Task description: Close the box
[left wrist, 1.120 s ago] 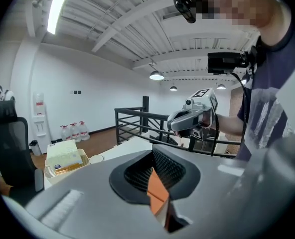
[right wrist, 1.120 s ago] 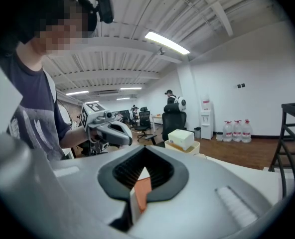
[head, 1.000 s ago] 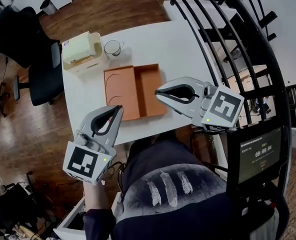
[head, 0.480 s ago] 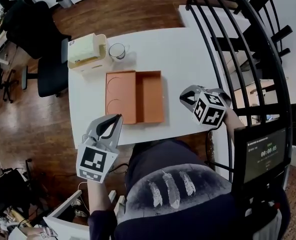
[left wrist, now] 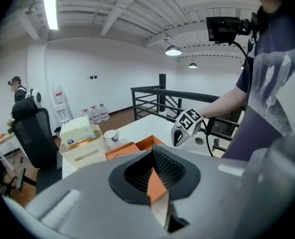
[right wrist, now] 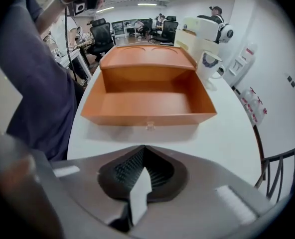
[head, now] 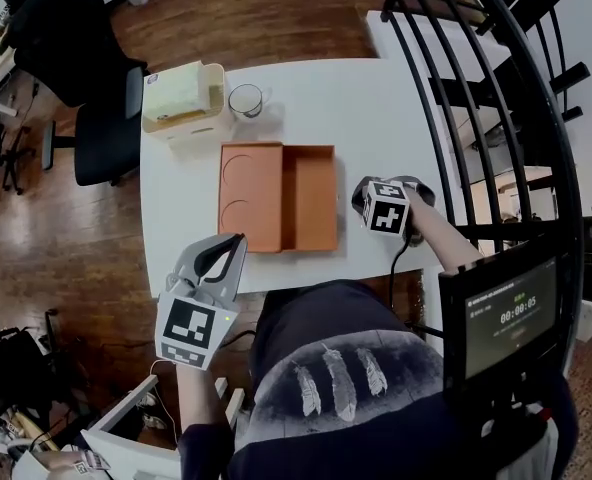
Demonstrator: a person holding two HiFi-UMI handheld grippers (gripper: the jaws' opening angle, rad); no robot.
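Note:
The orange box lies open on the white table. Its lid, with two round imprints, is folded out flat to the left of the empty tray. My right gripper is low at the tray's right side, pointing at it, shut and empty. From the right gripper view the tray's wall is a short way ahead, not touched. My left gripper hovers at the table's front edge, below the lid, shut and holding nothing. Past the left gripper the box shows.
A cream bin holding a pale pack and a glass cup stand at the table's far left. A black office chair is left of the table. A black railing runs along the right. A timer screen is mounted near right.
My right gripper has dropped from above the box's front corner to the table beside the tray's right wall. The left gripper has barely moved.

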